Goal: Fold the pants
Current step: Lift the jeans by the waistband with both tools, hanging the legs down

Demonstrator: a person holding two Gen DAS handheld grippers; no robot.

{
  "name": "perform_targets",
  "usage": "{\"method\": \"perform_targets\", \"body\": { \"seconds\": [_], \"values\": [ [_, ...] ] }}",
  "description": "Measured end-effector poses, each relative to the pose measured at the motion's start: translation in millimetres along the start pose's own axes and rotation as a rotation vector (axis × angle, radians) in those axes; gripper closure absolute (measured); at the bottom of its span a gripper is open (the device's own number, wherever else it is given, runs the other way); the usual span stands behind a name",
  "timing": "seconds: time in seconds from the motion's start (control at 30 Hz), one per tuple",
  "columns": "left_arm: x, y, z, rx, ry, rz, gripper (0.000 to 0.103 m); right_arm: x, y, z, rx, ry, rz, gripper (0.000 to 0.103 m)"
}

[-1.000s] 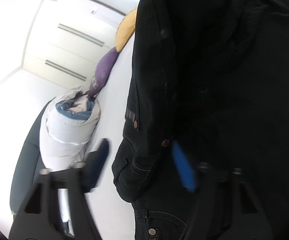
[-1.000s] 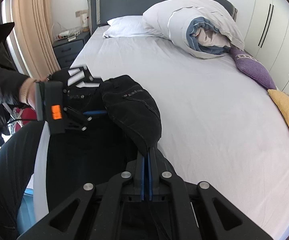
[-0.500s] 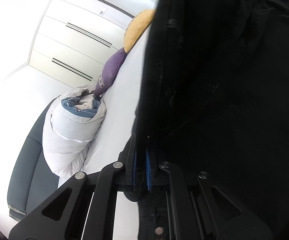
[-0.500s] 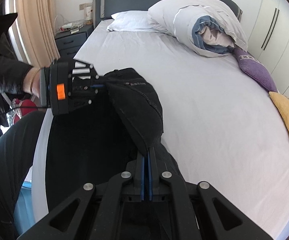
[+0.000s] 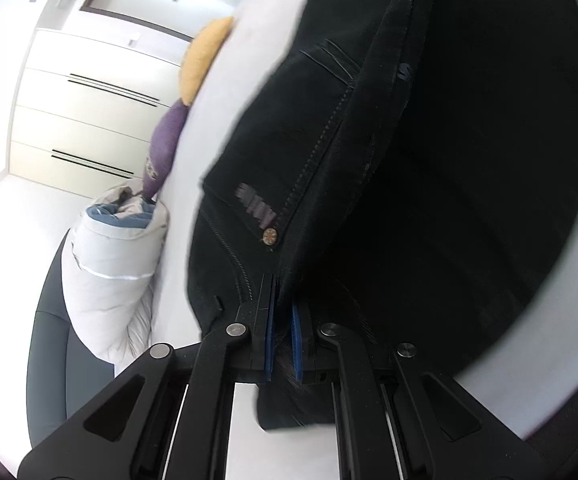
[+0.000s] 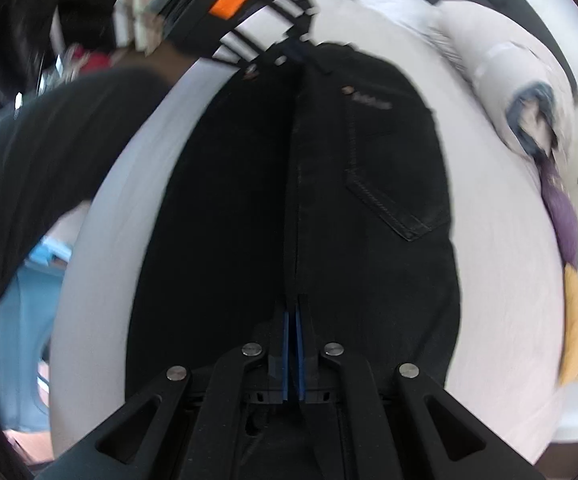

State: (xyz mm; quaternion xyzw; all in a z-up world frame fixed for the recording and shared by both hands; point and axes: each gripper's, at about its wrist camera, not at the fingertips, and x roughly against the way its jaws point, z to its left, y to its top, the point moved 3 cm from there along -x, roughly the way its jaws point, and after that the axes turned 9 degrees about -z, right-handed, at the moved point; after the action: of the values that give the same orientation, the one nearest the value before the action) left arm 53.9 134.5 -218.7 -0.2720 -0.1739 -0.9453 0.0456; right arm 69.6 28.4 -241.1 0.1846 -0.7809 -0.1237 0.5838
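Note:
The black pants hang stretched between my two grippers above the white bed sheet. My left gripper is shut on the waistband edge, next to a pocket with a brass rivet. My right gripper is shut on the other end of the pants, along the centre seam; a back pocket shows to its right. The left gripper with its orange tag shows at the top of the right wrist view, holding the far end. That view is blurred.
A rolled white and blue duvet lies at the dark headboard. A purple cushion and a yellow cushion lie along the bed's edge. White wardrobe doors stand behind. A blue bin stands beside the bed.
My left gripper closed on the waistband. Both grippers then swung and pulled apart, so the bunched pants now hang stretched and flat between them.

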Motion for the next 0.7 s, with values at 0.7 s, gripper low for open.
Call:
{"method": "perform_targets", "body": {
  "seconds": [0.7],
  "values": [
    [-3.8,-19.7,16.8,0.052,-0.077,0.026,0.098,-9.3,8.6,52.2,0.046,0.028,0.045,0.099]
  ]
}}
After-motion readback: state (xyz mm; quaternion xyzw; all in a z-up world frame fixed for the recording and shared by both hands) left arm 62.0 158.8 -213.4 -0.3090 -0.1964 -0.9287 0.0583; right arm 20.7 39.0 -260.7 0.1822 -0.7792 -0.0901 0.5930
